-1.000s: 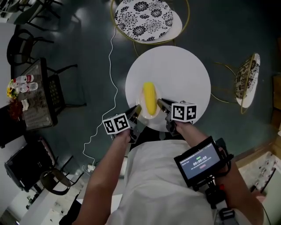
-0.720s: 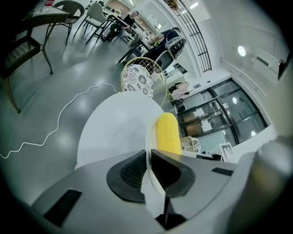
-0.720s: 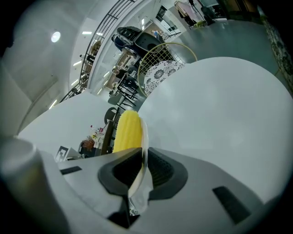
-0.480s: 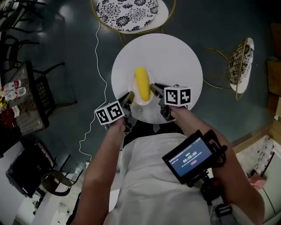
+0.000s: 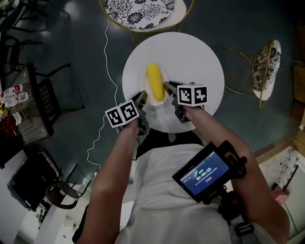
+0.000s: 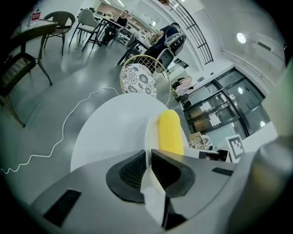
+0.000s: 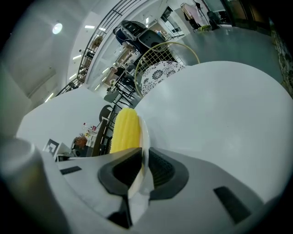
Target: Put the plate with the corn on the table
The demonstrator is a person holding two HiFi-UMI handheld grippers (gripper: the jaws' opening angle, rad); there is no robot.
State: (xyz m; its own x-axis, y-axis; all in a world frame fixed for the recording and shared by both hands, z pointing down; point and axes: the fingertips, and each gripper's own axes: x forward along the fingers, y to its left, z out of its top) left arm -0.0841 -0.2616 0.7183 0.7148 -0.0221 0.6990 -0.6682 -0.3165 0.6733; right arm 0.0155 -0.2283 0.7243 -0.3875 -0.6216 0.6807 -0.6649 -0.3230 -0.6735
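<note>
A yellow corn cob (image 5: 154,82) lies on a small white plate (image 5: 162,98) that I hold over the round white table (image 5: 200,57). My left gripper (image 5: 142,98) is shut on the plate's left rim and my right gripper (image 5: 167,87) is shut on its right rim. In the left gripper view the plate's edge (image 6: 149,137) runs between the dark pads, with the corn (image 6: 170,132) just beyond. The right gripper view shows the same: the plate (image 7: 144,130) pinched between the pads and the corn (image 7: 124,130) to the left. Whether the plate touches the table cannot be told.
A chair with a black-and-white patterned seat (image 5: 138,12) stands beyond the table, another chair (image 5: 264,66) to its right. A white cable (image 5: 107,81) trails over the dark floor at left. Dark chairs and a table with bottles (image 5: 19,102) stand far left.
Both grippers have carried the plate with the corn farther from my body, over the table top. Their hold on the rim is unchanged.
</note>
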